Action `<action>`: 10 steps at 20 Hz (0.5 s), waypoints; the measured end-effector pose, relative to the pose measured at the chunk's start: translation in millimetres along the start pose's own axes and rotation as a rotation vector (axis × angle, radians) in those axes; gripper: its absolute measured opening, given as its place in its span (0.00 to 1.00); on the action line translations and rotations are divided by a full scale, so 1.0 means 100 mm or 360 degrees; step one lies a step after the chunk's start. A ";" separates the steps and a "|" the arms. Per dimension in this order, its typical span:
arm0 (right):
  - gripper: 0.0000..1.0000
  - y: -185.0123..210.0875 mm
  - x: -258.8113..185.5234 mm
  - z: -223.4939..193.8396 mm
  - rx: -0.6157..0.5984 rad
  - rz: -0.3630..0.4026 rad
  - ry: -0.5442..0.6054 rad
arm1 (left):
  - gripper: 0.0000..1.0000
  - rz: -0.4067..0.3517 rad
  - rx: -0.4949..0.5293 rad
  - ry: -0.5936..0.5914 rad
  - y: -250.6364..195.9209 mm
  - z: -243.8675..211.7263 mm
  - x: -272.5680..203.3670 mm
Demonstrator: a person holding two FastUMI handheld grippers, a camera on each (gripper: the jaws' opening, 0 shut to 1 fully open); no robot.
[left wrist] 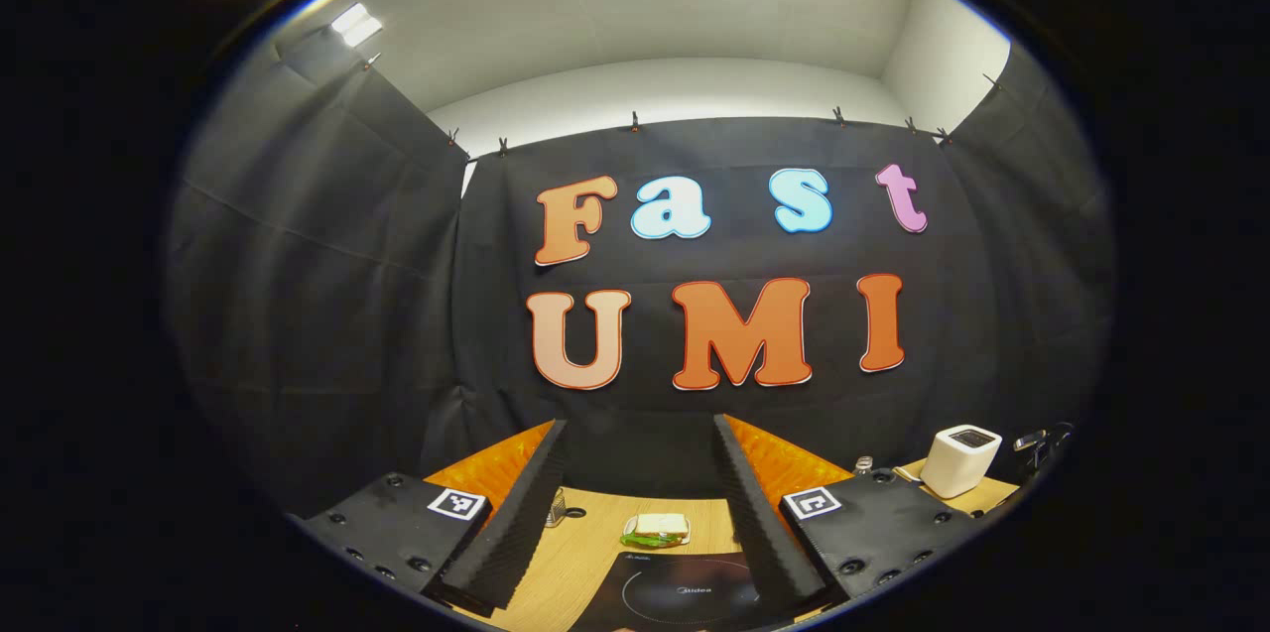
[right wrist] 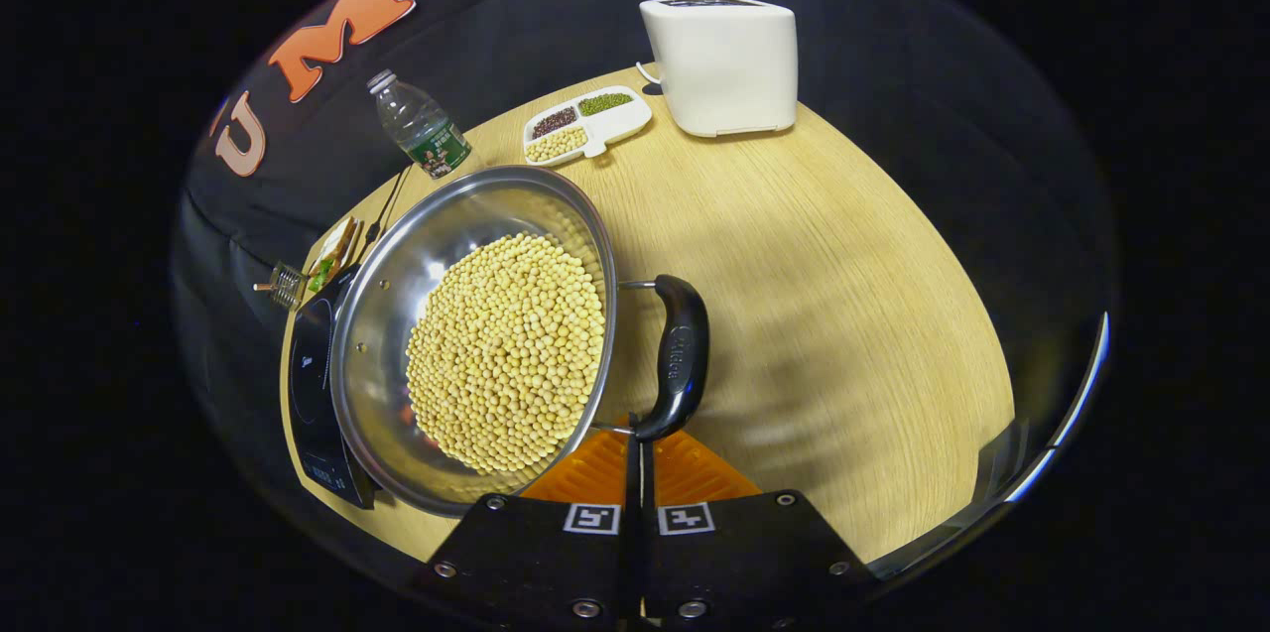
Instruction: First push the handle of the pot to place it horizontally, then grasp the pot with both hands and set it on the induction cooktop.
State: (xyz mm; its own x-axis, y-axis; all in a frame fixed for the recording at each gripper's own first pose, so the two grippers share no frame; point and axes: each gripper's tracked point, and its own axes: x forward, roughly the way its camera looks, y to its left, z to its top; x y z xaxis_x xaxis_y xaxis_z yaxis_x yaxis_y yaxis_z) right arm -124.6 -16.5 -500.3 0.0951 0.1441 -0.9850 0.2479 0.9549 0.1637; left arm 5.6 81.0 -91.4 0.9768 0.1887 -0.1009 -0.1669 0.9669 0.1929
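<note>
In the right gripper view a steel pot (right wrist: 382, 315) full of pale soybeans (right wrist: 506, 354) sits on the wooden table (right wrist: 843, 315). Its black loop handle (right wrist: 683, 354) stands on the pot's right side. My right gripper (right wrist: 640, 439) is shut with nothing between its fingers, and its tips meet the handle's near end. The black induction cooktop (right wrist: 306, 394) shows past the pot's left rim, partly hidden by it. In the left gripper view my left gripper (left wrist: 640, 426) hangs open above the cooktop (left wrist: 685, 592), holding nothing.
A white toaster (right wrist: 724, 62), a divided dish of beans (right wrist: 587, 128) and a water bottle (right wrist: 422, 131) stand at the table's far side. A sandwich (right wrist: 332, 250) and a small metal clip (right wrist: 283, 287) lie beyond the cooktop. The table edge curves close on the right.
</note>
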 end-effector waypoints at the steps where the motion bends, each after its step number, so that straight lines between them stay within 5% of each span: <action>1: 0.00 -0.01 0.02 0.03 0.0001 -0.0005 -0.0003 | 0.93 -0.0016 -0.0006 0.0005 -0.02 -0.01 0.01; 10: 0.00 -0.08 0.20 0.31 -0.0031 -0.0074 -0.0011 | 0.93 -0.0049 -0.0018 0.0048 -0.16 -0.11 0.13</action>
State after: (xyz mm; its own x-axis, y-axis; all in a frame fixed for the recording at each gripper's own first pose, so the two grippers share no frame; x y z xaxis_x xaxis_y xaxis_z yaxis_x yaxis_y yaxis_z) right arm -94.9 -29.5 -519.2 0.0903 0.0980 -0.9911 0.2331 0.9654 0.1167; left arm 19.6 70.3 -106.5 0.9770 0.1638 -0.1362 -0.1385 0.9742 0.1783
